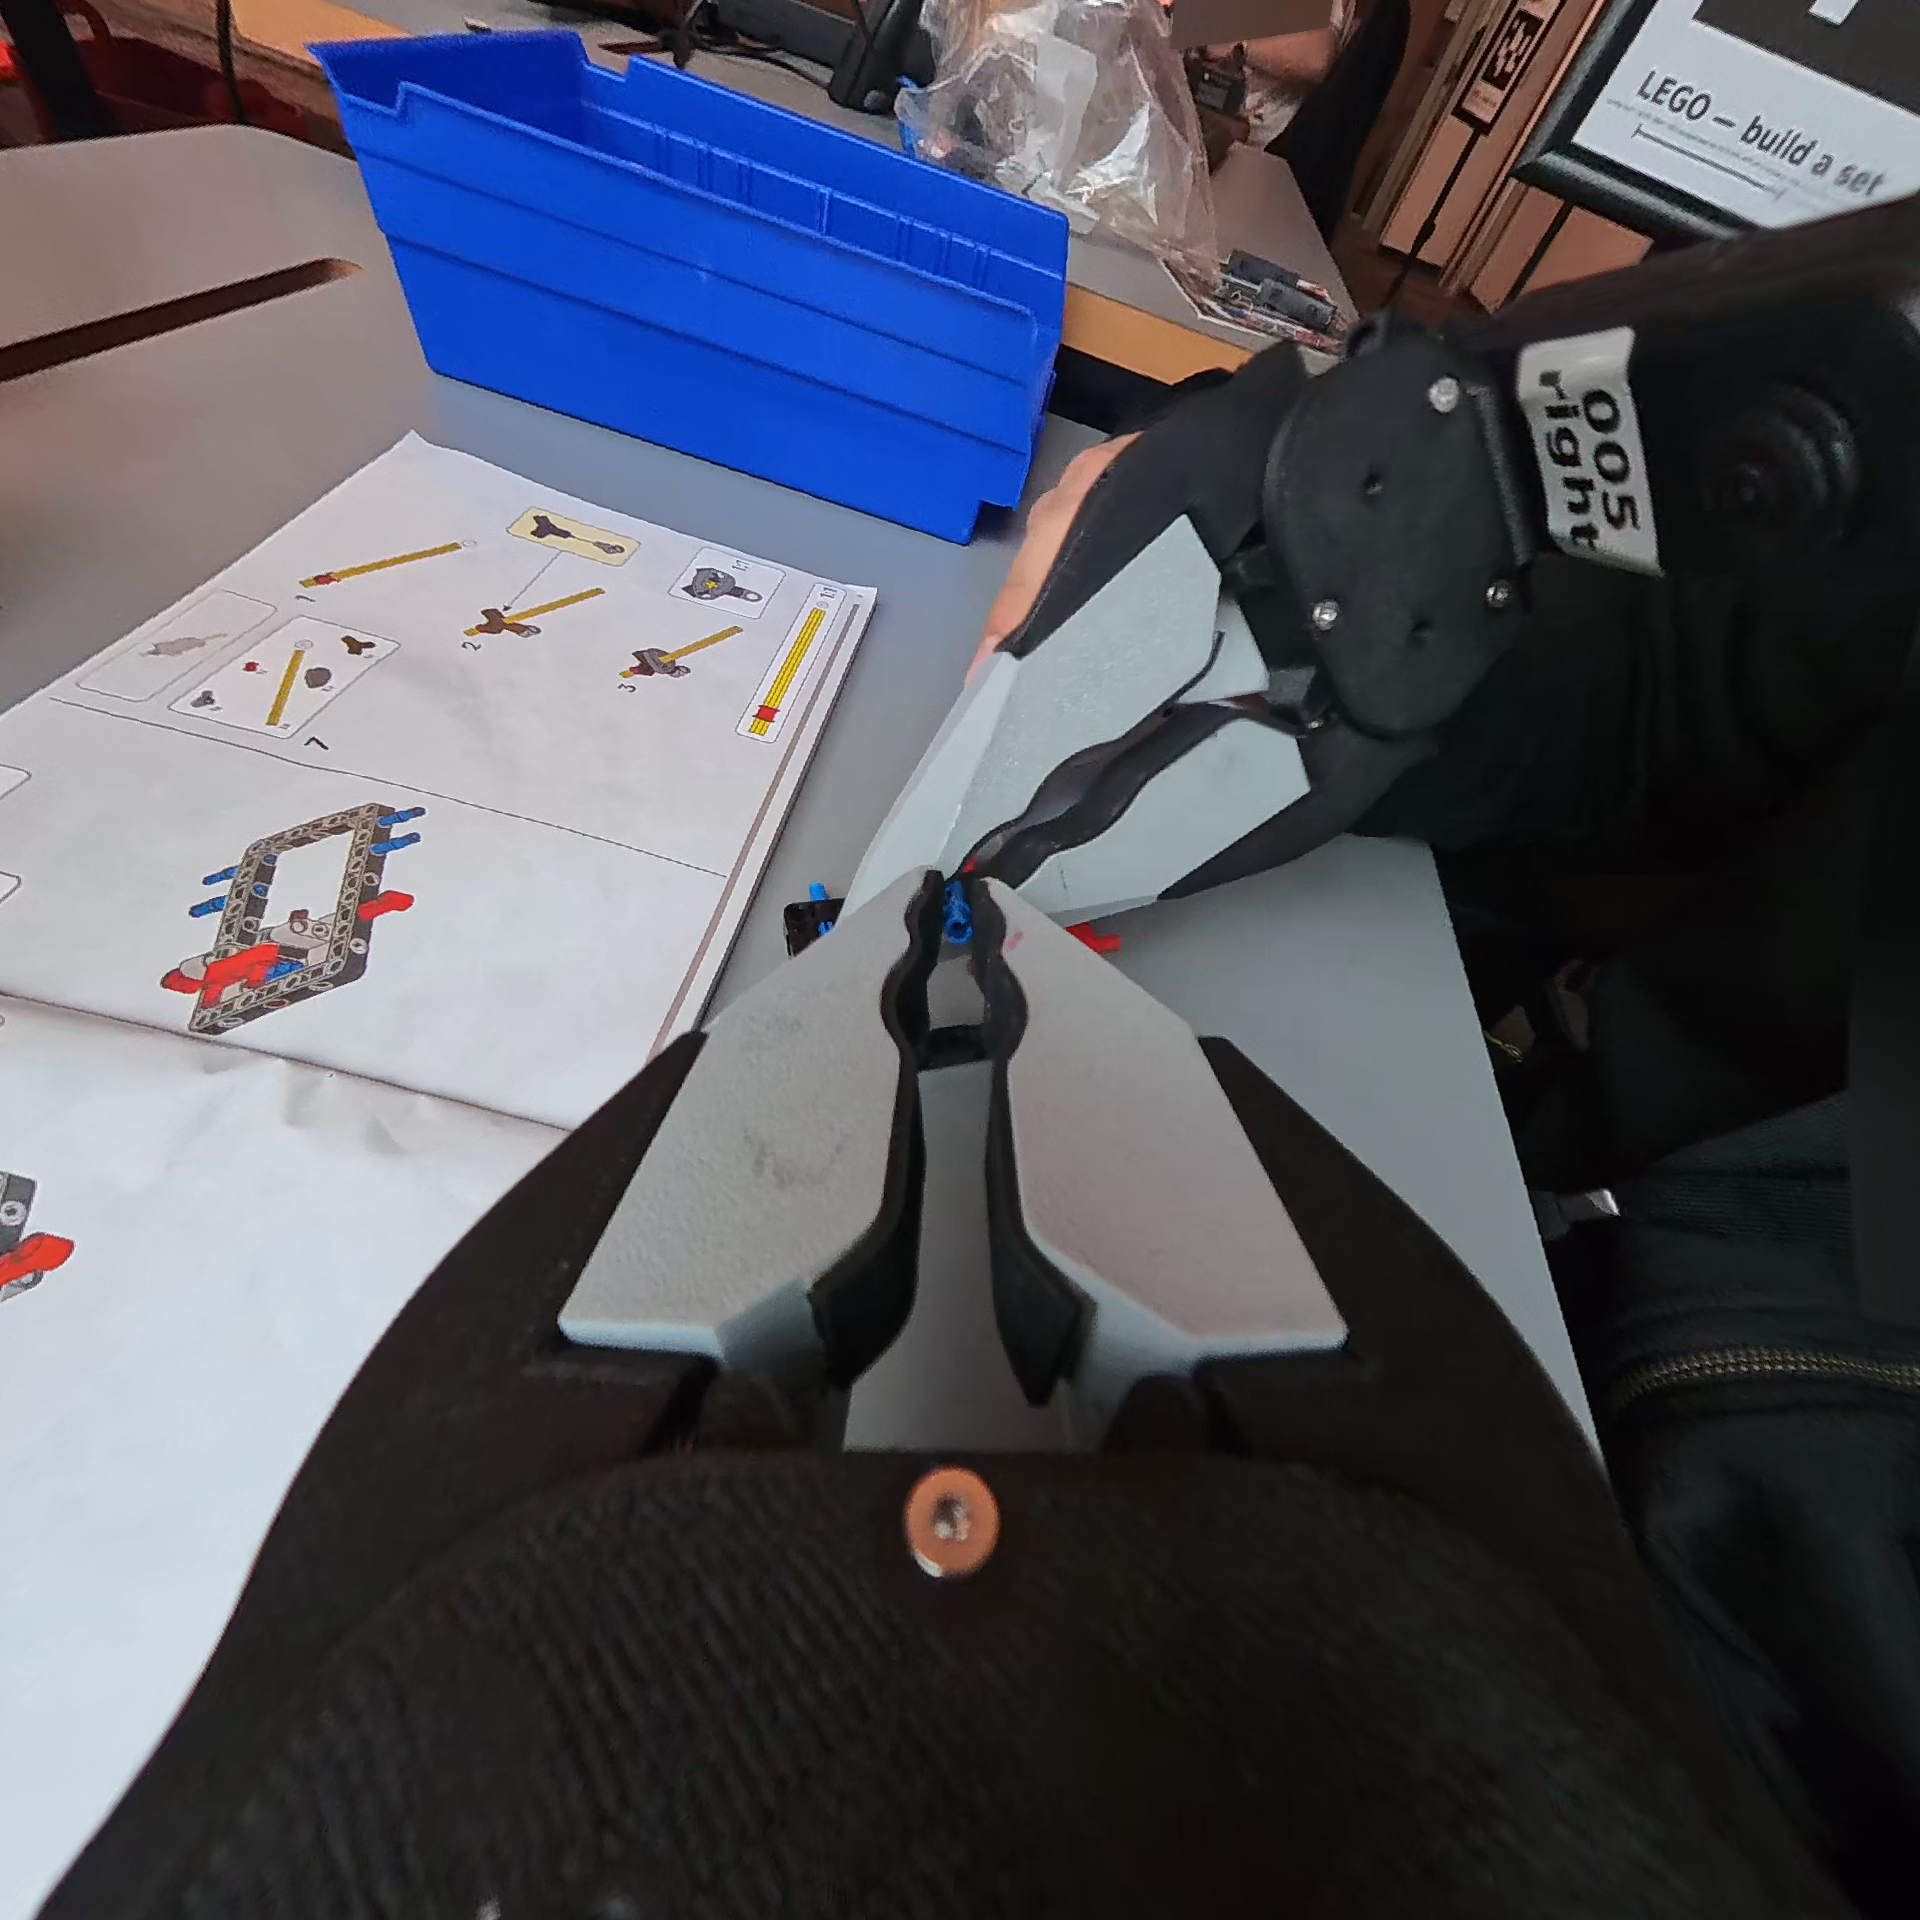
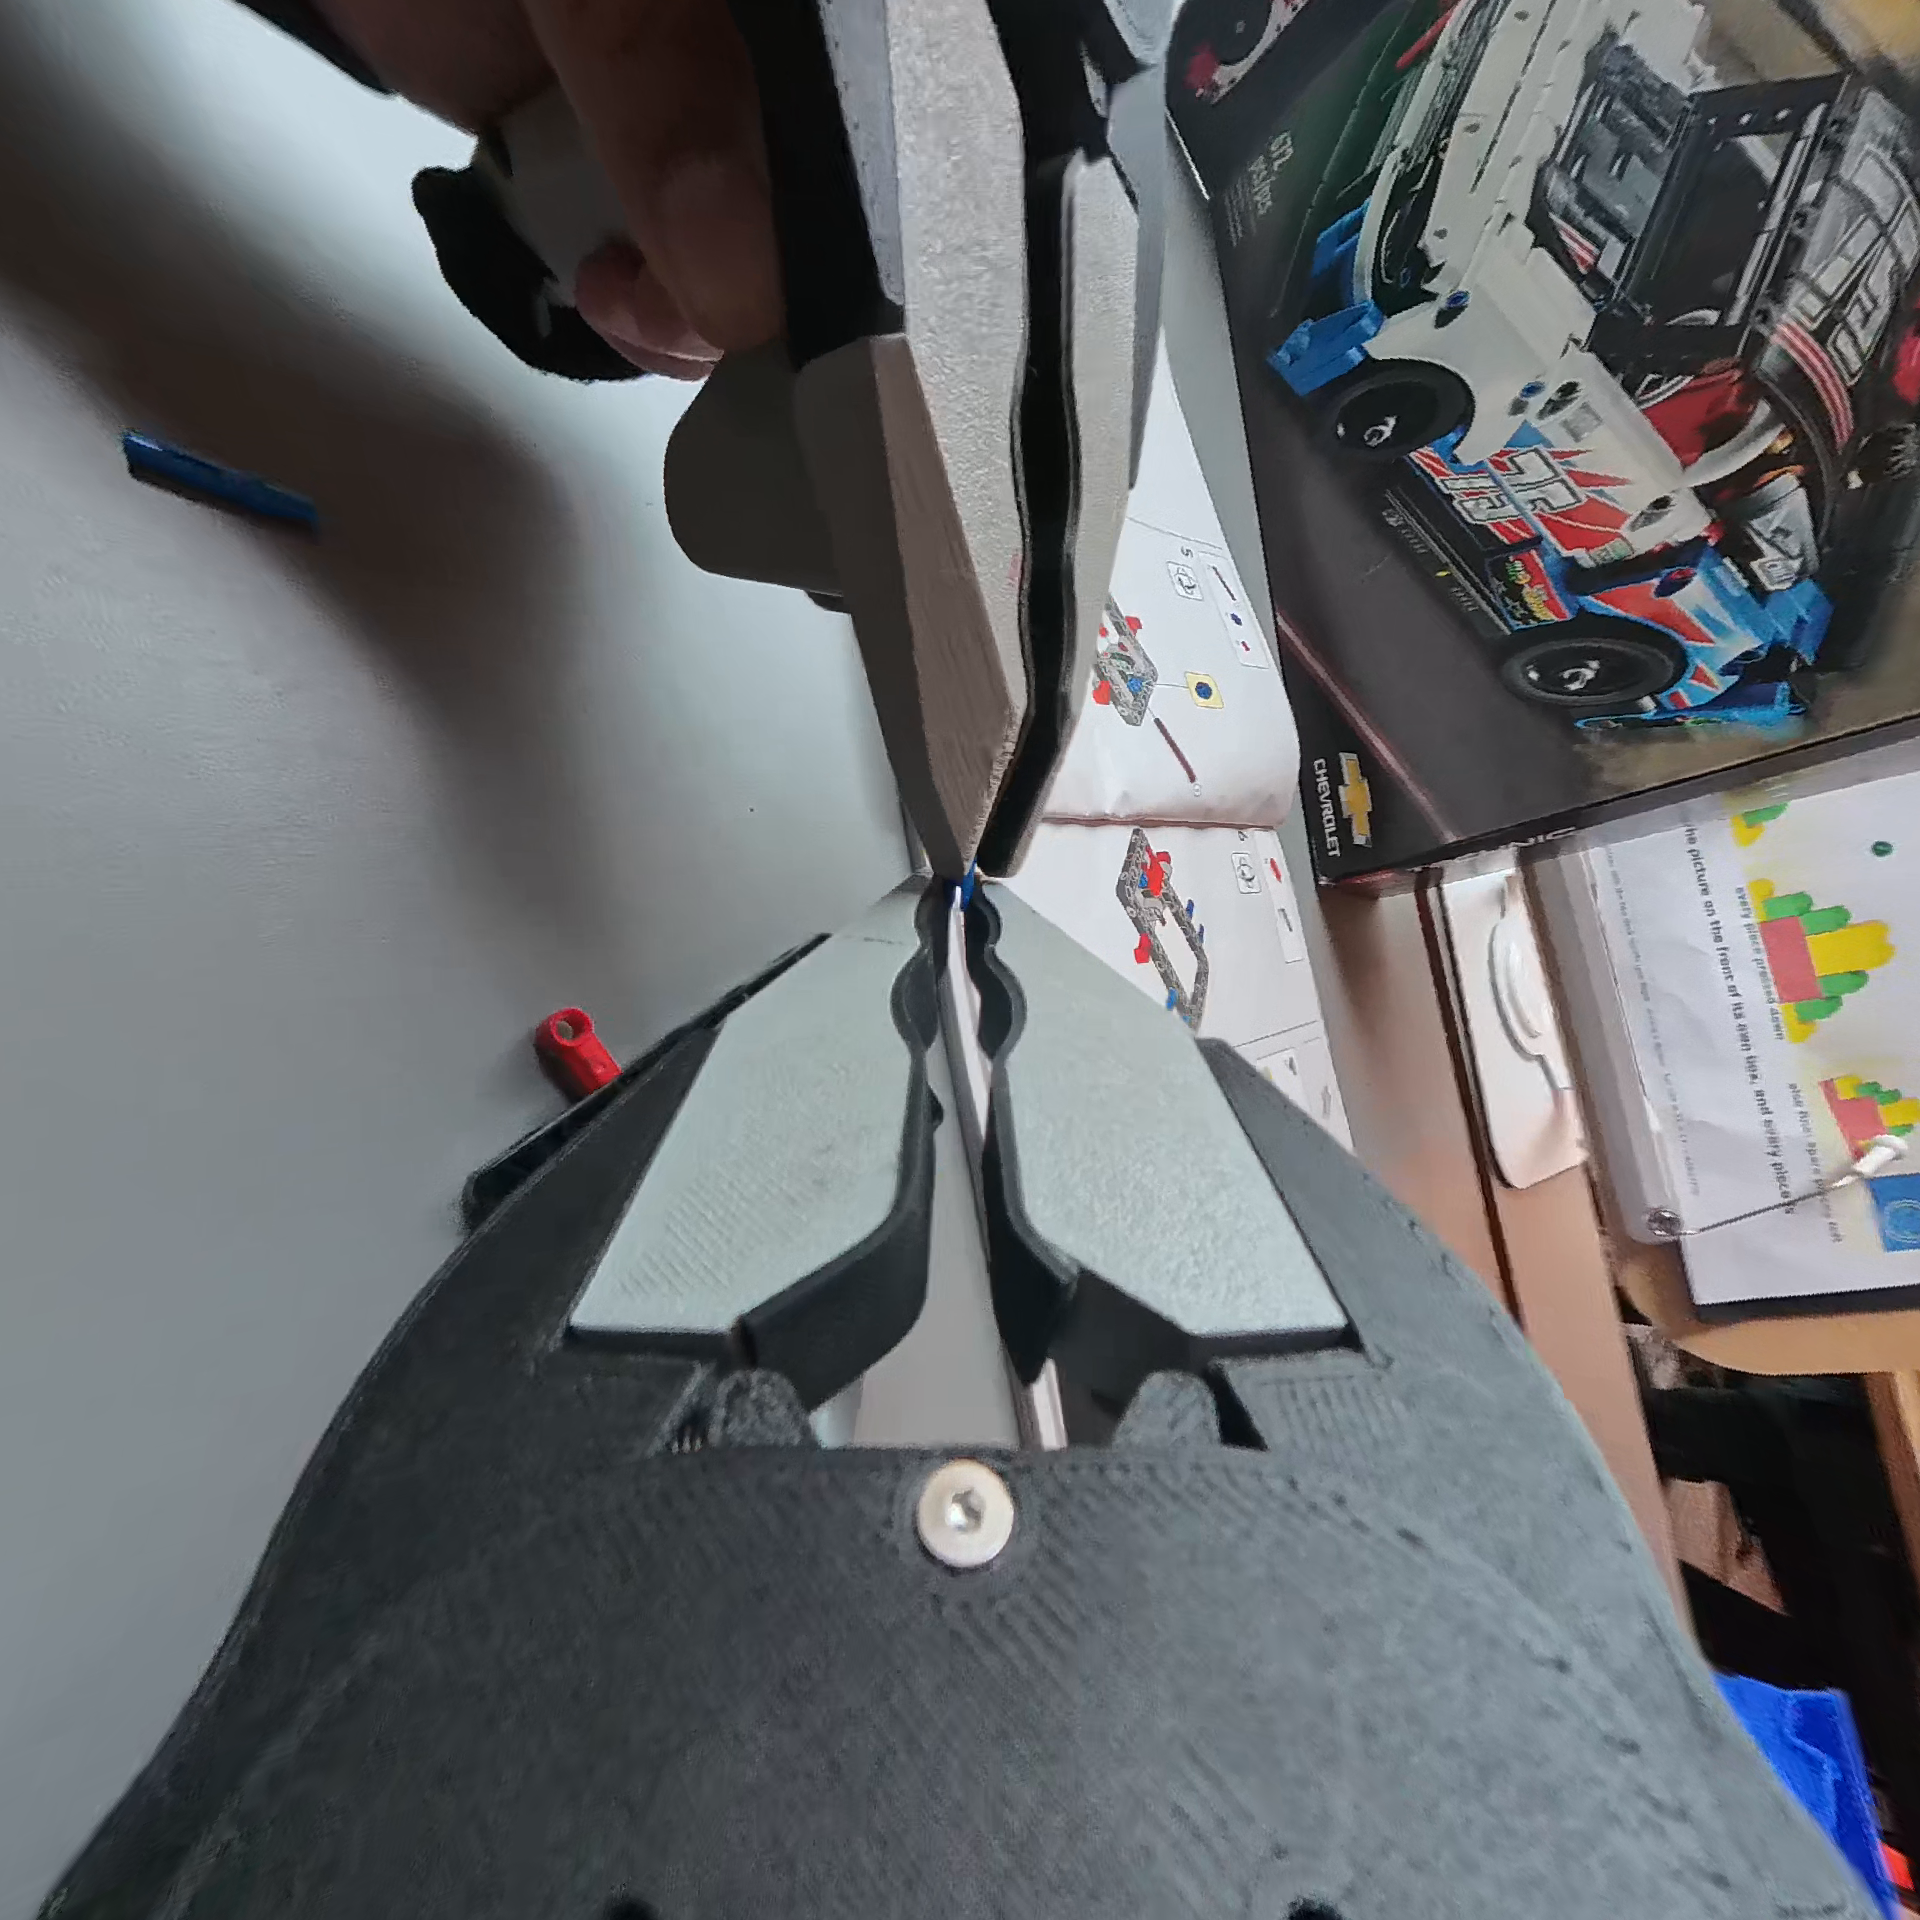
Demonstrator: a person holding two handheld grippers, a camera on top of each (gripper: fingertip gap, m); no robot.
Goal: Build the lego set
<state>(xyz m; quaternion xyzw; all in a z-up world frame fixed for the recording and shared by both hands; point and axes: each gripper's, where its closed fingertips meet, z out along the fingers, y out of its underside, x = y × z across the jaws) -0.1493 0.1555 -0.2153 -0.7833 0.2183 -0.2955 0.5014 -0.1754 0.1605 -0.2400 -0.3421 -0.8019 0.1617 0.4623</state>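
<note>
My left gripper [image 1: 958, 914] is shut on a small blue pin [image 1: 957, 920], held at its fingertips above the grey table [image 1: 1299, 987]. My right gripper [image 1: 961, 873] comes in from the right with its jaws shut, and its tips meet the left gripper's tips at the pin. In the right wrist view my right gripper [image 2: 958, 902] points up at the left gripper [image 2: 987, 852], and a sliver of the blue pin [image 2: 968, 883] shows between the two sets of tips. Whether the right gripper also grips the pin is hidden.
The open instruction booklet [image 1: 416, 779] lies to the left, with a blue bin [image 1: 727, 281] behind it. A red piece [image 2: 571, 1044], a black piece [image 1: 805, 925] and a blue piece [image 2: 218, 483] lie loose on the table. The set's box [image 2: 1558, 416] stands past the booklet. The grippers are tip to tip, or close to it.
</note>
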